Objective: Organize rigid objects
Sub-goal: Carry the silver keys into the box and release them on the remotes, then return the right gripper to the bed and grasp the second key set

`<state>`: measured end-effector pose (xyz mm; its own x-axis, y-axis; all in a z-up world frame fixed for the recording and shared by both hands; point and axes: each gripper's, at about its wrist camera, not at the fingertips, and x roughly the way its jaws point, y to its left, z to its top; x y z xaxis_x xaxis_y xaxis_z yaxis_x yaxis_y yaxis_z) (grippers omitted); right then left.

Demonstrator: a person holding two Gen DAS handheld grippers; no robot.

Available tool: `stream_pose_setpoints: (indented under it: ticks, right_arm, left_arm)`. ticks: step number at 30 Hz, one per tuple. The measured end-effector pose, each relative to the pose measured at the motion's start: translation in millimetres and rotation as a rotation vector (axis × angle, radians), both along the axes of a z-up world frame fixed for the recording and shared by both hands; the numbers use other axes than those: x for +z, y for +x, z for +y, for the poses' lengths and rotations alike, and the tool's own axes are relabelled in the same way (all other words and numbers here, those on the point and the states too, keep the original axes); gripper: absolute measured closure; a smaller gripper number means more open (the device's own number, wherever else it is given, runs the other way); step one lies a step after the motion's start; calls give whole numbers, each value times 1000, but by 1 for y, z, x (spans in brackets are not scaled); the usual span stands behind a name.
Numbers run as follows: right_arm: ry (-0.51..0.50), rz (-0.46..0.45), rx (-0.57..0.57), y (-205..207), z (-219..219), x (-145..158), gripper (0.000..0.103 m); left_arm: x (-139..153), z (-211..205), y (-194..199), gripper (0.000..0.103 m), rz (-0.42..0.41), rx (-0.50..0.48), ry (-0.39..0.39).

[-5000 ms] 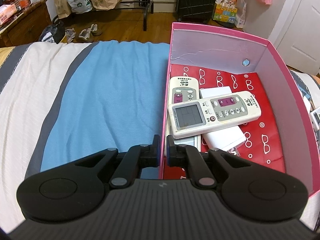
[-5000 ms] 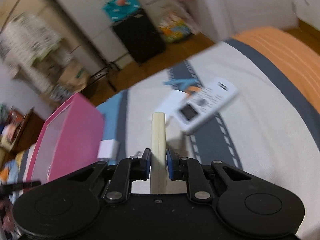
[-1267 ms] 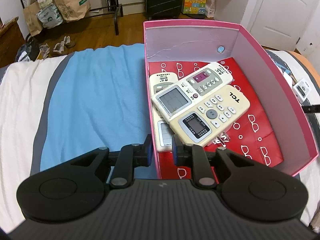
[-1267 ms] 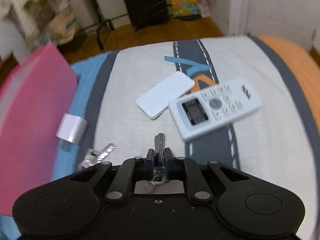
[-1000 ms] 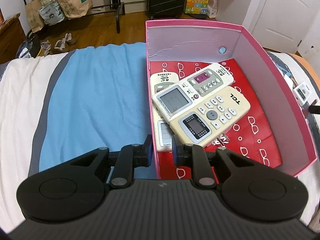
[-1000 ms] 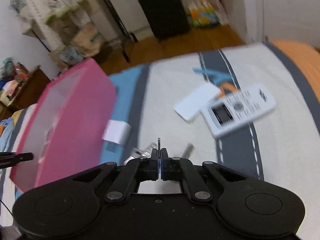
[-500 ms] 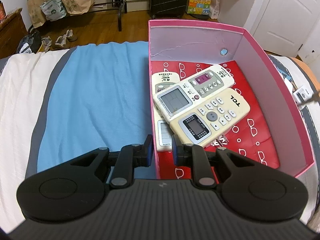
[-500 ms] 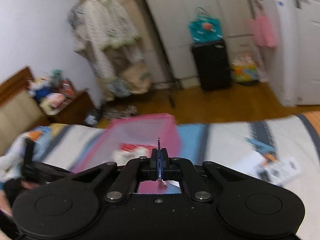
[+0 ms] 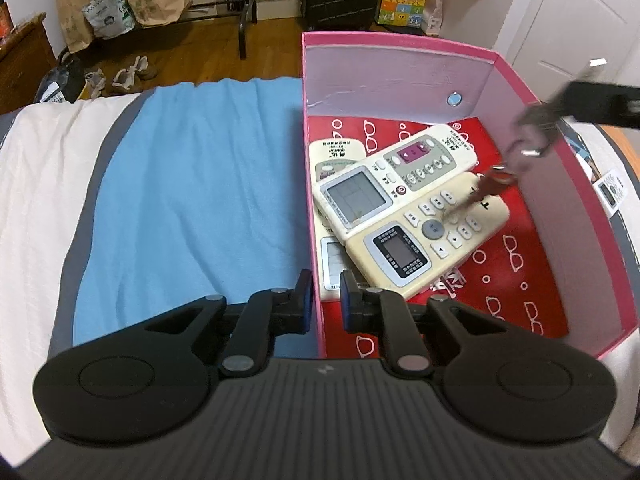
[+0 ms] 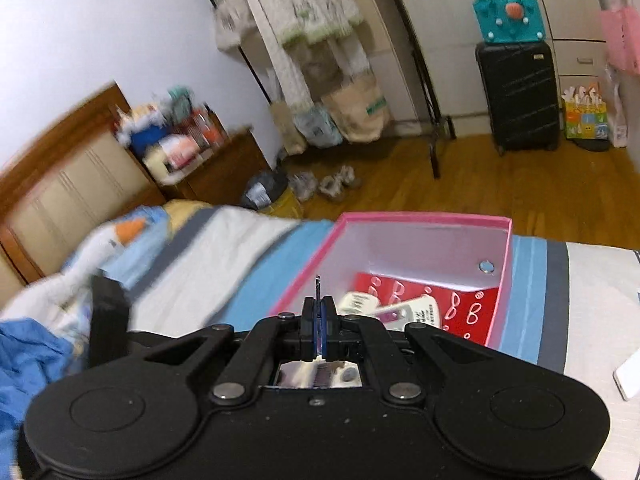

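A pink box [image 9: 400, 40] with a red floor sits on the bed and holds three remotes: a white one with purple buttons [image 9: 404, 176], a beige one [image 9: 428, 236] and one beneath them [image 9: 332, 156]. My left gripper [image 9: 325, 306] straddles the box's near left wall. Its jaws are closing, and a small gap still shows beside the wall. My right gripper [image 10: 319, 320] is shut on a key blade [image 10: 318, 284], which I see edge-on. In the left wrist view the right gripper [image 9: 560, 108] hangs over the box's right wall. A key ring [image 9: 528, 136] and a brown key [image 9: 488, 188] dangle above the beige remote.
Another white remote [image 9: 612, 196] lies on the bed right of the box, and a flat white object [image 10: 628, 376] lies further right. A blue blanket [image 9: 192, 184] covers the bed left of the box. Beyond the bed are a clothes rack [image 10: 424, 80], a suitcase [image 10: 516, 96] and a nightstand [image 10: 224, 168].
My right gripper has swung left and upward from the bed beside the box to above it, carrying the keys. They now show in the left wrist view. The left gripper stayed put.
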<state>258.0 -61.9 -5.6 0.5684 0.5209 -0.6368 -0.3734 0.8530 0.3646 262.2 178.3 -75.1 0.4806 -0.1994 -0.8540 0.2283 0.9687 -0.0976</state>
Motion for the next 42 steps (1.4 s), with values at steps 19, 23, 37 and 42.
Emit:
stream_pose_setpoints:
  ticks: [19,23,37,42]
  right_arm:
    - [-100,8,-50,-17,-45,28,69]
    - [-95,23,-96,-32,-86,34,67]
    - [-110,305,-216,-17,-157,-75,56]
    - [-111,399,-218,-10,-139,-102,47]
  left_arm:
    - [2,-8,-4,90,-19,-15,43]
    - [3,-10,-5,90,-14,-6,46]
    - [6,-15,-6,90,-24,7,73]
    - [6,-13,-4,89,-23,34,54]
